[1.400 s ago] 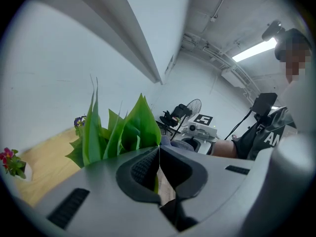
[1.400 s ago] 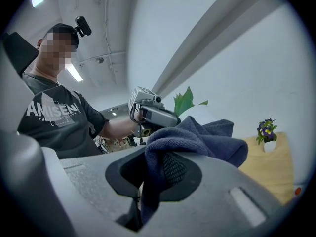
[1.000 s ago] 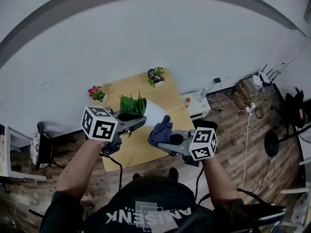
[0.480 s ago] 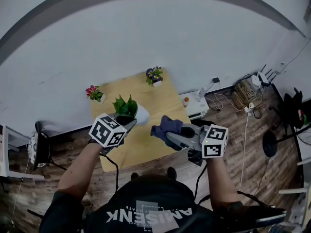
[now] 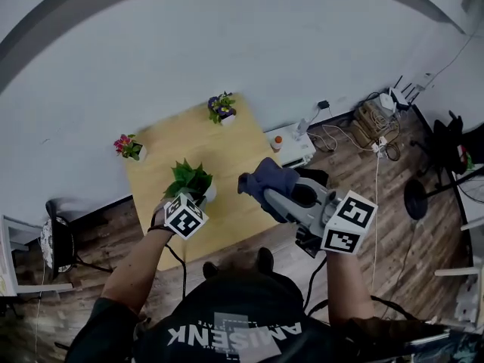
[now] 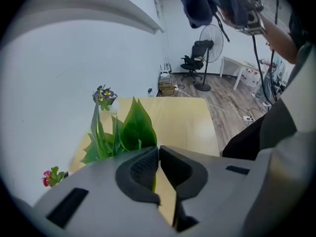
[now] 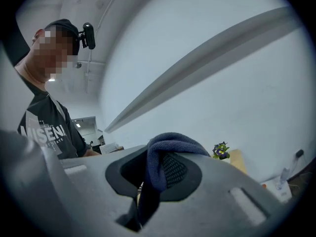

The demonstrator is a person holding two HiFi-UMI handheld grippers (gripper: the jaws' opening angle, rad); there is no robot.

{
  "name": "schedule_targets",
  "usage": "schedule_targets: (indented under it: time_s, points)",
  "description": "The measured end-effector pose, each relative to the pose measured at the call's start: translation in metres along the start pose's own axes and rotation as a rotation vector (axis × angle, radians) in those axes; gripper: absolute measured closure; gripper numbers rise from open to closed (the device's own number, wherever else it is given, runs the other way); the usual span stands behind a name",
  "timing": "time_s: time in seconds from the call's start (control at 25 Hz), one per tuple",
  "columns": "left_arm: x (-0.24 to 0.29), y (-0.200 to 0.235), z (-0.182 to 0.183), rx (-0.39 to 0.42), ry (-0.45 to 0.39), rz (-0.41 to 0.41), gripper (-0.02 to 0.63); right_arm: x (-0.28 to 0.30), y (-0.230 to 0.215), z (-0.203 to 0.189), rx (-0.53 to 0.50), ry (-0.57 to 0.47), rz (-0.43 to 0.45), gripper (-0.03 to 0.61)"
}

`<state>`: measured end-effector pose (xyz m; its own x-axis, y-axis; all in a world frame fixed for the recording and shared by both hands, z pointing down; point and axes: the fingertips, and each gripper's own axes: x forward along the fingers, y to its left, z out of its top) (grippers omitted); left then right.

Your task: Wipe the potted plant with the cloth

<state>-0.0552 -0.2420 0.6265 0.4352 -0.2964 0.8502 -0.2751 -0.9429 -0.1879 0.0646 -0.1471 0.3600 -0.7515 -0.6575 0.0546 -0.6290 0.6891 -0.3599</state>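
Observation:
The green potted plant (image 5: 189, 180) stands upright in its white pot (image 5: 207, 195) near the middle of the yellow table (image 5: 242, 150). My left gripper (image 5: 198, 201) points steeply down at the plant's near side. In the left gripper view its jaws (image 6: 158, 149) are almost together with a thin green leaf strip between the pads, and they are opening. Broad leaves (image 6: 131, 130) rise just beyond them. My right gripper (image 5: 266, 195) is raised, level and right of the plant, shut on the dark blue cloth (image 5: 268, 180). The cloth (image 7: 165, 147) drapes over its pads.
A purple flower pot (image 5: 221, 108) stands at the table's far edge and a pink one (image 5: 128, 147) at its left corner. A white box (image 5: 291, 146) and cables lie on the wood floor to the right. A chair (image 5: 57, 233) stands at the left.
The left gripper came down with the plant, which went from tilted in the air to upright on the table. The right gripper rose and moved right with the cloth.

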Motion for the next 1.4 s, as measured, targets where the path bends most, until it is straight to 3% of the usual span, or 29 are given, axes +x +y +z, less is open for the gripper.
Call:
schedule_targets:
  time_s: [0.52,0.8,1.4]
  points:
    - [0.051,-0.018,0.009,0.248,0.092,0.009,0.598,-0.031,-0.046,-0.002,0.068,-0.042,-0.125,0.534]
    - [0.063,-0.018,0.006,0.296,0.128,-0.015,0.601,-0.033,-0.051,-0.004,0.078,-0.059,-0.145,0.535]
    - [0.070,-0.010,0.003,0.272,0.139,-0.040,0.595,-0.036,-0.054,-0.009,0.085,-0.063,-0.151,0.535]
